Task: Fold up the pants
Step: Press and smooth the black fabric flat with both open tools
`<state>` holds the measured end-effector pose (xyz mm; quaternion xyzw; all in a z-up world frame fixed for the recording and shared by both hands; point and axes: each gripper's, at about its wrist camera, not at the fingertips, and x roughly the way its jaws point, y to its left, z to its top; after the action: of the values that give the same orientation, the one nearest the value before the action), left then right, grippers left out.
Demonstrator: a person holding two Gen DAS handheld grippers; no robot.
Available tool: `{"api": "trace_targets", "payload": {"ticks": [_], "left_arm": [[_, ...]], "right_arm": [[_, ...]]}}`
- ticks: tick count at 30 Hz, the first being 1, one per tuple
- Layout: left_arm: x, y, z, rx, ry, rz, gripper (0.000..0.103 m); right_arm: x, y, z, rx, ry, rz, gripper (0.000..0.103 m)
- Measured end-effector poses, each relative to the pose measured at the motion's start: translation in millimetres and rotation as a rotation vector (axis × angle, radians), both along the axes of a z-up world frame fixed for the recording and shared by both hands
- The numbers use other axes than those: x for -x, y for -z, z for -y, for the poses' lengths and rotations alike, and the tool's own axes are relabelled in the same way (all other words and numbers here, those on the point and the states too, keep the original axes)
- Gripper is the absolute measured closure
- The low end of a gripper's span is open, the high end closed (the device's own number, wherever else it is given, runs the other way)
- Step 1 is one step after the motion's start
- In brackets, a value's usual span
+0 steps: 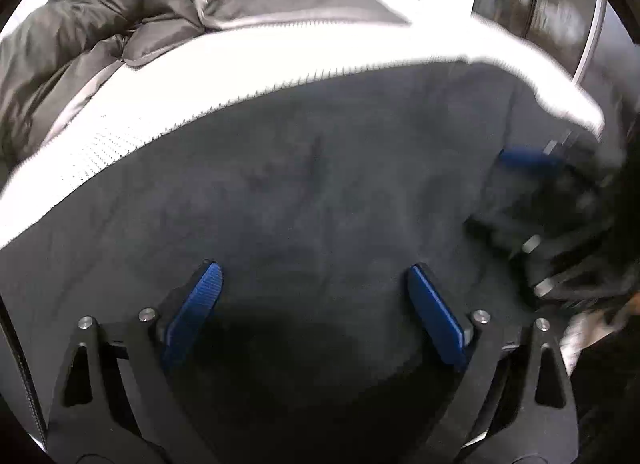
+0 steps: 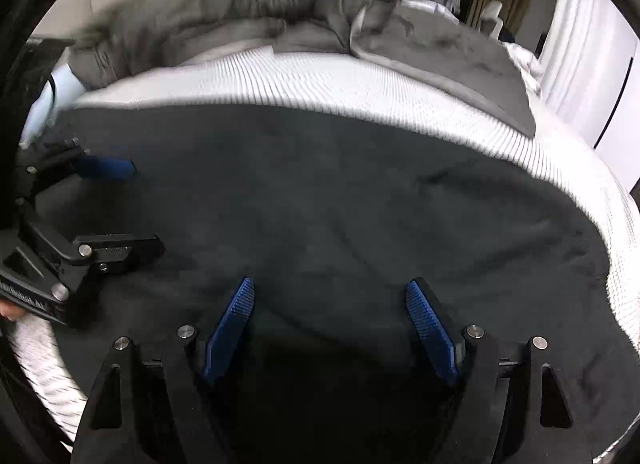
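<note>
White ribbed bedding (image 2: 304, 76) carries my dark charcoal fleece pants (image 2: 340, 192), spread flat with faint creases. Left gripper (image 1: 314, 284) gapes wide over them, empty; right gripper (image 2: 330, 296) likewise spread, gripping nothing. Grey puffy duvet (image 2: 248, 4) lies bunched behind.

Both tongs: black frames w/ silver screws; left tongs (image 1: 314, 276), right tongs (image 2: 330, 292) w/ blue ribbed pads.

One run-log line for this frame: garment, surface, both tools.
pants: dark, spread on white bedcover | left tool: open, over pants, nothing gripped | right tool: open, over pants, nothing gripped
</note>
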<state>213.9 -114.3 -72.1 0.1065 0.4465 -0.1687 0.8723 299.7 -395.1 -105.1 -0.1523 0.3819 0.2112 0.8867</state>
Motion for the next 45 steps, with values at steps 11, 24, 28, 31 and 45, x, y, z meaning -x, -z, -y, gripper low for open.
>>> {"api": "trace_targets", "payload": {"ticks": [11, 24, 28, 31, 45], "left_arm": [[5.8, 4.9, -4.8, 0.001, -0.034, 0.024, 0.007], [11.7, -1.6, 5.5, -0.083, -0.028, 0.102, 0.007], [19.7, -5.5, 9.8, -0.114, -0.017, 0.138, 0.009], [33.3, -17.0, 14.0, -0.071, 0.015, 0.152, 0.01], [43.8, -4.8, 36.9, 0.047, 0.157, -0.026, 0.008]], "right_arm": [[4.7, -6.9, 99.5, 0.056, 0.192, 0.085, 0.015], [36.8, -13.6, 20.3, -0.076, -0.065, 0.014, 0.014], [51.1, 1.7, 13.5, 0.028, -0.097, 0.048, 0.014], [51.9, 2.4, 46.4, 0.023, 0.0, 0.068, 0.013], [34.0, -24.4, 55.3, -0.075, 0.106, 0.087, 0.011]]}}
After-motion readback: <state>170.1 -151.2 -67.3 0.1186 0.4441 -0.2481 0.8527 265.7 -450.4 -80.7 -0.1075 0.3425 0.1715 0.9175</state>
